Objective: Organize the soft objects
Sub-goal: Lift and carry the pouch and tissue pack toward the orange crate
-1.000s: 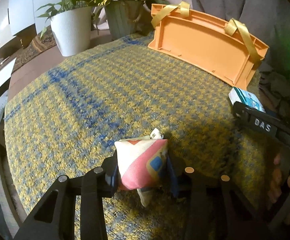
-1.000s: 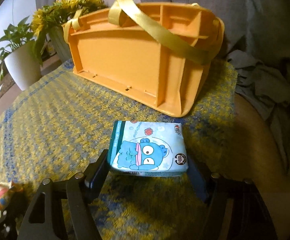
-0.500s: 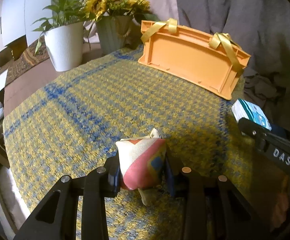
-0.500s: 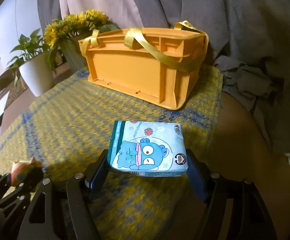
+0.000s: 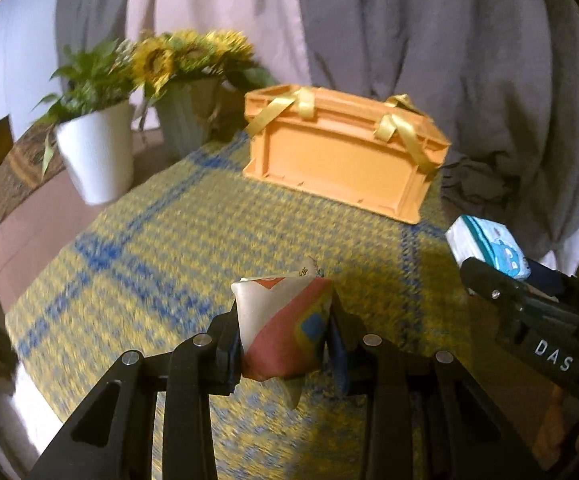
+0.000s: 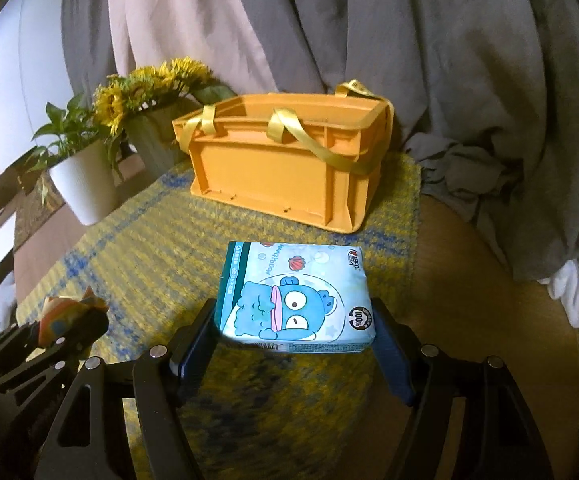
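My left gripper [image 5: 285, 332] is shut on a small cream, red and blue bean bag [image 5: 283, 328], held above the yellow and blue woven cloth [image 5: 193, 240]. My right gripper [image 6: 295, 332] is shut on a blue tissue pack [image 6: 293, 296] with a cartoon fish, also held above the cloth. An orange crate [image 6: 285, 168] with yellow ribbon handles stands at the far side, open top up; it also shows in the left wrist view [image 5: 341, 160]. The tissue pack [image 5: 487, 246] and right gripper show at the right of the left wrist view. The bean bag [image 6: 63, 314] shows at the lower left of the right wrist view.
A white plant pot [image 5: 97, 156] and a grey vase of sunflowers [image 5: 185, 120] stand at the back left. Grey and pink draped fabric [image 5: 409, 32] hangs behind the crate. Bare wooden table [image 6: 489, 300] lies right of the cloth.
Both grippers have risen and tilted up with their loads. The crate's open top now shows in the right wrist view, and the crate looks farther off.
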A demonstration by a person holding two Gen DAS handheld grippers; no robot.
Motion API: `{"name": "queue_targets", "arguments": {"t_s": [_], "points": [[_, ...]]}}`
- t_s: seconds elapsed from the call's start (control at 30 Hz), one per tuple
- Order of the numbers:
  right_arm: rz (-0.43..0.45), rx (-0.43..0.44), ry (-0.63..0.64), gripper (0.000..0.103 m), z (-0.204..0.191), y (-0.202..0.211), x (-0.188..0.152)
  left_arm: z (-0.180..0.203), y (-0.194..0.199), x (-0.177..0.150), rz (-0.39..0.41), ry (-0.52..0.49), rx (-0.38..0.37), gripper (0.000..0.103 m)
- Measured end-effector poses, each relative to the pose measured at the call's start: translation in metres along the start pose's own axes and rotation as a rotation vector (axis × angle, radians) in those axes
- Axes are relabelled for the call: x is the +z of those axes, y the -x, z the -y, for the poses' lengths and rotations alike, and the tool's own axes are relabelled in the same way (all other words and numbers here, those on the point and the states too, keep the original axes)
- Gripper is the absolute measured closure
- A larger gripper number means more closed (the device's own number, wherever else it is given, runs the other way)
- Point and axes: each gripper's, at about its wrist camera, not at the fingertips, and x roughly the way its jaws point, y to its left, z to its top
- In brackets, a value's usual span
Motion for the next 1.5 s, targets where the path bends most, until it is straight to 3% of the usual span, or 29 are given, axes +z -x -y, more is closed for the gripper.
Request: {"name": "queue_targets", "arguments": {"t_s": [0.37,0.77,1.2,1.5], "points": [[0.033,-0.106,-0.126,0.030,-0.041,0.026,0.006,-0.034,0.012,0.044,0.050,-0.152,-0.157,0.069],[0.101,-0.208,-0.230,0.030,-0.082,0.036,0.023,-0.067,0.006,0.080,0.082,-0.240,-0.287,0.069],[0.175,-0.257,-0.250,0.030,-0.102,0.036,0.048,-0.079,-0.003,0.114,0.133,-0.266,-0.347,0.069],[0.224,-0.257,-0.243,0.030,-0.097,0.030,0.076,-0.078,-0.004,0.144,0.216,-0.281,-0.356,0.069]]}}
